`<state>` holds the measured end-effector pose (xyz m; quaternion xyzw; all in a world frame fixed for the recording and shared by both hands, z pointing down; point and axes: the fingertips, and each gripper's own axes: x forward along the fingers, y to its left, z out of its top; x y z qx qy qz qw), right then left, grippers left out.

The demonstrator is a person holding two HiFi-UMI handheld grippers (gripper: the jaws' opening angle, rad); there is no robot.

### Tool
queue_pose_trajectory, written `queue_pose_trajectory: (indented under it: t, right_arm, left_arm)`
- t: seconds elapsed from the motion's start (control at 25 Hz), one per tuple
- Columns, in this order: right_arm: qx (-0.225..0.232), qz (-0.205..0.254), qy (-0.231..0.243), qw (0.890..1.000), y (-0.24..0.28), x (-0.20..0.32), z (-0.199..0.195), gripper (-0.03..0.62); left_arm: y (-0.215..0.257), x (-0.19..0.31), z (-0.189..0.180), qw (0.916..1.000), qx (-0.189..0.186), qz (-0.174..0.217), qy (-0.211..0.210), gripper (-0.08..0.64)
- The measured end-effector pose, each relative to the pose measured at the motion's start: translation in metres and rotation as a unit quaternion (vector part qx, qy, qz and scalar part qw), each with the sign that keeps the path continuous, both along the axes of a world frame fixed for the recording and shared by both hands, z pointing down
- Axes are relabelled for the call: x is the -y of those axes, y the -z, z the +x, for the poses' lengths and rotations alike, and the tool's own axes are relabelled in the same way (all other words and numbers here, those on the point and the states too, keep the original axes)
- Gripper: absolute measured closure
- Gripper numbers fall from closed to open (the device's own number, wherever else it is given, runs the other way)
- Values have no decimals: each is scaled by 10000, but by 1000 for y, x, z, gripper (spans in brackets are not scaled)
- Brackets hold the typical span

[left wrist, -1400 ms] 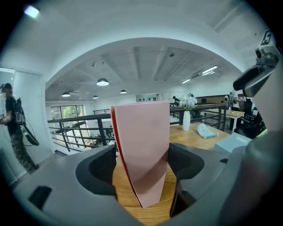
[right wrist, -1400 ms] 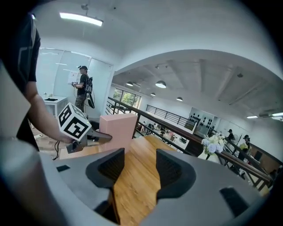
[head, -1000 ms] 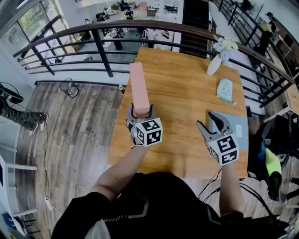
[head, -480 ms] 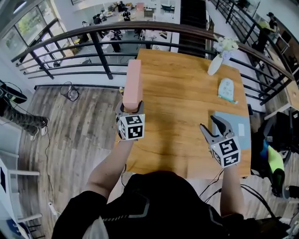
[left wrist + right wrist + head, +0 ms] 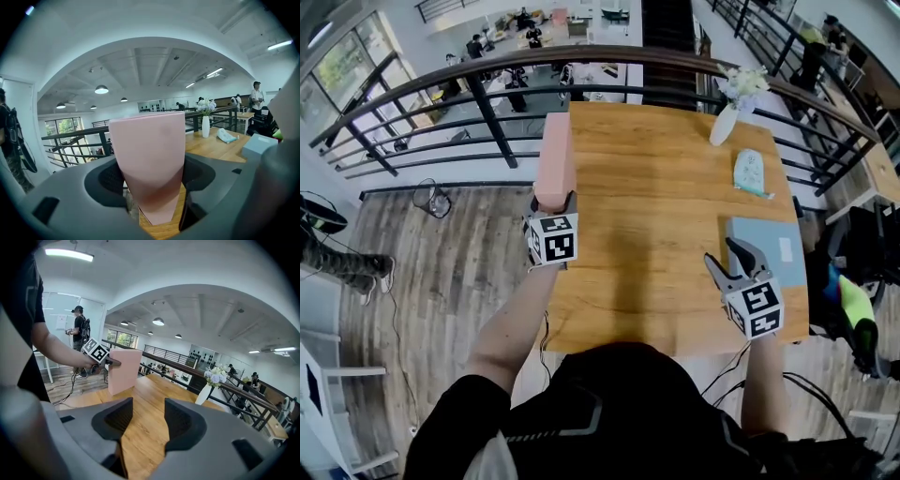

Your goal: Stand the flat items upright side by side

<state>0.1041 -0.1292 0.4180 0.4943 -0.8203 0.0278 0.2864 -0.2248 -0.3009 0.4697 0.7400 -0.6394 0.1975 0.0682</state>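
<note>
A tall pink flat item [image 5: 554,155] stands on end over the left edge of the wooden table [image 5: 656,197], and my left gripper [image 5: 553,202] is shut on its near end. In the left gripper view the pink item [image 5: 149,154] fills the gap between the jaws. The right gripper view shows the pink item [image 5: 123,370] upright at the table's left side. My right gripper [image 5: 727,255] hovers open and empty at the near right, just beside a grey-blue flat item [image 5: 769,246] that lies flat on the table. The right gripper [image 5: 145,420] has only tabletop between its pads.
A white vase with flowers [image 5: 728,114] stands at the far right, with a pale blue pouch [image 5: 750,172] lying nearer. A dark railing [image 5: 487,103] runs behind the table; the floor drops away on the left. A person [image 5: 77,336] stands far off.
My left gripper has carried the pink item leftwards, from over the table to its left edge. My right gripper has drifted slightly nearer to me.
</note>
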Motion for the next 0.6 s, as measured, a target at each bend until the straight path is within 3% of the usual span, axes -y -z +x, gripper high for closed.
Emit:
queue_pose_trajectory:
  t: [0.6]
  right_arm:
    - [-73, -118, -331, 9994, -3, -14, 5, 373]
  left_arm:
    - [2, 35, -3, 9997, -167, 149, -113, 218]
